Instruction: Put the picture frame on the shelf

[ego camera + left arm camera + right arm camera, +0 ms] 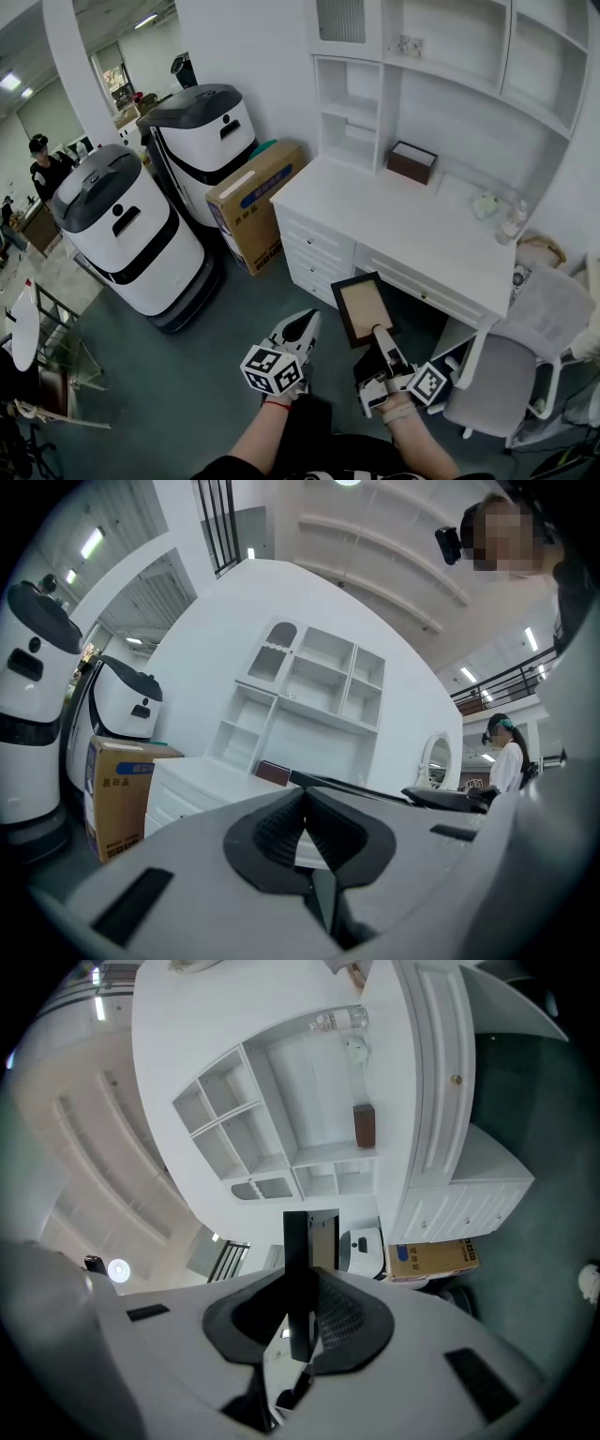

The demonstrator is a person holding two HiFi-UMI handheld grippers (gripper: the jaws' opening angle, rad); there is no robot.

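The picture frame [364, 307], dark-rimmed with a tan panel, hangs in the air in front of the white desk [394, 225]. My right gripper [380, 335] is shut on its near edge. In the right gripper view the frame's dark edge [297, 1241] stands upright between the pads. The white shelf unit [375, 84] rises above the desk, and it also shows in the right gripper view as the shelf unit [272, 1138] and in the left gripper view as the shelf unit [319, 682]. My left gripper [307, 325] hovers left of the frame, shut and holding nothing.
A brown box [412, 161], a small pale object [485, 204] and a bottle [511, 225] sit on the desk. A cardboard box [255, 202] and two white robots [131, 234] stand to the left. A grey chair [525, 347] is at the right.
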